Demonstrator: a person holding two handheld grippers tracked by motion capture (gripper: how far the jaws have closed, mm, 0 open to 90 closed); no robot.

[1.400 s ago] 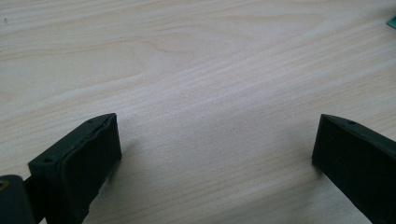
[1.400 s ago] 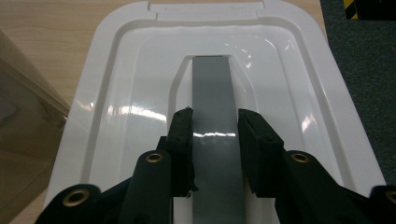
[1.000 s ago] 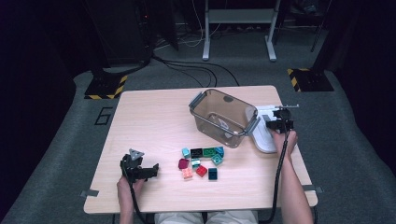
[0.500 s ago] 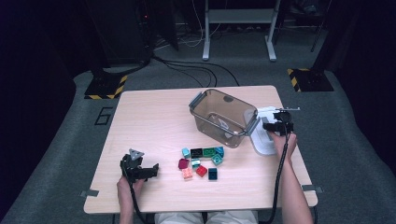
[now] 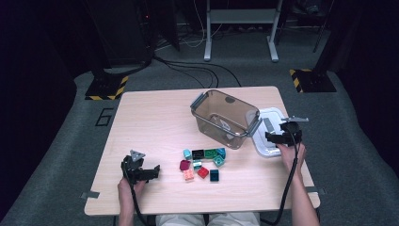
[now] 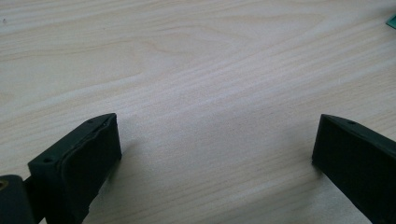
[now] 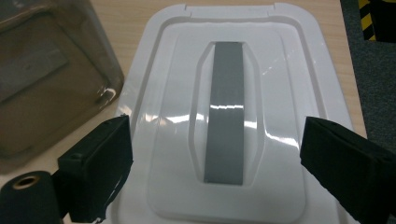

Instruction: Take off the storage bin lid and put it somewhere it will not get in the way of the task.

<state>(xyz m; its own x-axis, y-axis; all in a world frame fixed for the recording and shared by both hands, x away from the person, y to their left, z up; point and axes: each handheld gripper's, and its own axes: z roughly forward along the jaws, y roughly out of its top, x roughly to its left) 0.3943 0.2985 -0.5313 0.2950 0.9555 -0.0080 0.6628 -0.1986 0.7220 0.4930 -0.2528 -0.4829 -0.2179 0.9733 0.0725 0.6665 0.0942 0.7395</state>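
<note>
A clear plastic bin (image 5: 225, 117) stands empty at the table's middle right, and its edge shows as a brownish wall (image 7: 46, 70) in the right gripper view. Its white lid (image 5: 263, 123) with a grey handle (image 7: 226, 112) lies flat just right of it. My right gripper (image 5: 274, 137) (image 7: 215, 149) hovers open over the lid, one jaw on each side of the handle. Several small bricks (image 5: 202, 161), teal, red, pink and black, lie in a loose cluster in front of the bin. My left gripper (image 5: 149, 172) (image 6: 215, 140) rests open on bare wood, left of the bricks.
The light wooden table (image 5: 155, 122) has free room across its left and far parts. Dark carpet, cables and a metal stand (image 5: 240, 19) lie beyond the far edge. The lid sits close to the table's right edge.
My right gripper has drawn back along the lid toward the person's side. The left gripper, bin and bricks have not moved.
</note>
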